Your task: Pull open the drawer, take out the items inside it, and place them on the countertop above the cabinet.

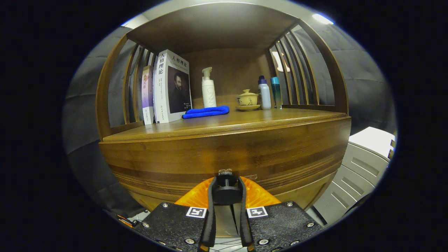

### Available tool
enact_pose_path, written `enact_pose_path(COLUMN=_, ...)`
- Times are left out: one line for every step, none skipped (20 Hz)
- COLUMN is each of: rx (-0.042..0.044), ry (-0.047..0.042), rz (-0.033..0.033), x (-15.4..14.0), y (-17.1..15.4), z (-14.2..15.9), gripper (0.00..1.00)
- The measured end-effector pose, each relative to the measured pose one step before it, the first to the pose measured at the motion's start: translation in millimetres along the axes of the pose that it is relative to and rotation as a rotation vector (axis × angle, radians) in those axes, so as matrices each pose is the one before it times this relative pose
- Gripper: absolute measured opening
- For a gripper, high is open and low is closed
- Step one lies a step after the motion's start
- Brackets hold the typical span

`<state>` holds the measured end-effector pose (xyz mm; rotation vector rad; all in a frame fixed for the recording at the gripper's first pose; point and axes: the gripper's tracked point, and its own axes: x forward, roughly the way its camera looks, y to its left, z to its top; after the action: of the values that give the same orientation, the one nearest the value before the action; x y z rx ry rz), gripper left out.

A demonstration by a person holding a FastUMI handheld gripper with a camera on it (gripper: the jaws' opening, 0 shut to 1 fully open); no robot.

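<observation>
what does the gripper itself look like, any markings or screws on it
The gripper has two flat black textured plates, one per side, fastened with silver screws. Each plate carries a small square black-and-white tag near its inner top corner. Two narrow fingers run forward from between the plates, closed on a round black drawer knob. A thin cable shows beside the left plate.

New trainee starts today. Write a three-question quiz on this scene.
1. True or false: the claw is closed on the dark round drawer knob.
2. What lies on the wooden countertop right in front of the white pump bottle? A) folded blue cloth B) red mug
3. Is the wooden drawer pulled out yet?

Key: 1 true; 2 A; 3 no, its front sits flush.
</observation>
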<state>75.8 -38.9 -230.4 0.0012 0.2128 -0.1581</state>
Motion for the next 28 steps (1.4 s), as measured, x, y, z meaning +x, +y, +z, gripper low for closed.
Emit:
enact_pose_path(rx=-0.00166, ry=0.00679, rz=0.00033, x=-0.46, y=-0.28, z=-0.75, gripper=0.28)
enact_pose_path(rx=-0.00388, ry=0.00255, rz=0.00048, x=-1.34, y=-0.08, z=0.29, gripper=0.28)
enact_pose_path(rx=-0.00467, ry=-0.00034, rz=-0.0004, x=-2.46, y=-0.14, z=-1.1, gripper=0.28)
enact_pose_path(rx=-0.0058, ry=-0.00182, rz=-0.00017, x=-4.67, y=-0.59, z=-0.66, gripper=0.28)
enact_pose_path(rx=-0.00716, ry=0.00036, rz=0.0008, x=-6.2, y=-0.39, z=-1.93, gripper=0.28)
enact_pose_path(rx=-0.00681, ry=-0.0005, rz=-0.00043, x=-7.08, y=-0.29, z=-0.39, gripper=0.28)
enact_pose_path(rx=-0.00332, ry=0.00065, rz=-0.00157, x=-6.53, y=-0.64, z=-2.45, gripper=0.28)
enact_pose_path(rx=-0.00032, ry=-0.00005, rz=-0.00088, x=-6.3, y=-0.08, z=-0.76, gripper=0.28)
enact_pose_path(rx=-0.00107, ry=0.0014, rz=-0.00061, x=-5.4, y=-1.07, z=-3.1, gripper=0.28)
enact_pose_path(rx=-0.00278, ry=0.00255, rz=0.00017, x=-5.46, y=-0.71, z=-1.92, gripper=0.28)
enact_pose_path(rx=-0.0013, ry=0.00267, rz=0.00084, x=-3.8, y=-1.47, z=-2.0, gripper=0.28)
enact_pose_path(rx=0.00181, ry=0.00268, rz=0.0, x=-4.74, y=-0.73, z=-0.73, gripper=0.28)
enact_pose_path(rx=0.00219, ry=0.00213, rz=0.00099, x=-4.82, y=-1.38, z=-2.43, gripper=0.28)
enact_pose_path(rx=0.00177, ry=0.00042, rz=0.00145, x=-5.41, y=-0.69, z=-0.71, gripper=0.28)
enact_pose_path(rx=0.00162, ry=0.00367, rz=0.00187, x=-5.84, y=-1.18, z=-1.73, gripper=0.28)
enact_pose_path(rx=0.00166, ry=0.00204, rz=-0.00014, x=-5.13, y=-0.45, z=-0.72, gripper=0.28)
enact_pose_path(rx=-0.00079, ry=0.00181, rz=-0.00009, x=-5.35, y=-0.56, z=-1.93, gripper=0.28)
enact_pose_path(rx=-0.00266, ry=0.00367, rz=0.00104, x=-4.6, y=-0.26, z=-1.26, gripper=0.28)
enact_pose_path(rx=-0.00089, ry=0.00381, rz=0.00133, x=-4.68, y=0.9, z=-1.68, gripper=0.28)
enact_pose_path(rx=-0.00081, ry=0.00624, rz=-0.00055, x=-4.22, y=0.04, z=-2.03, gripper=0.28)
enact_pose_path(rx=-0.00187, ry=0.01586, rz=0.00269, x=-5.79, y=-0.47, z=-5.62, gripper=0.28)
enact_pose_path(rx=0.00372, ry=-0.0055, rz=0.00669, x=-3.83, y=0.96, z=0.87, gripper=0.28)
enact_pose_path(rx=-0.00109, ry=0.00999, rz=0.00252, x=-4.6, y=-0.77, z=-3.12, gripper=0.28)
enact_pose_path(rx=-0.00166, ry=-0.00269, rz=-0.00025, x=-4.86, y=-1.22, z=0.77, gripper=0.28)
enact_pose_path(rx=0.00072, ry=0.00496, rz=0.00087, x=-5.75, y=0.47, z=-2.88, gripper=0.28)
enact_pose_path(rx=0.00053, ry=0.00197, rz=0.00136, x=-5.51, y=-0.1, z=-1.01, gripper=0.28)
enact_pose_path(rx=-0.00151, ry=0.00274, rz=0.00106, x=-6.13, y=0.0, z=-2.44, gripper=0.28)
enact_pose_path(rx=-0.00175, ry=0.00119, rz=0.00148, x=-4.69, y=0.5, z=-0.97, gripper=0.28)
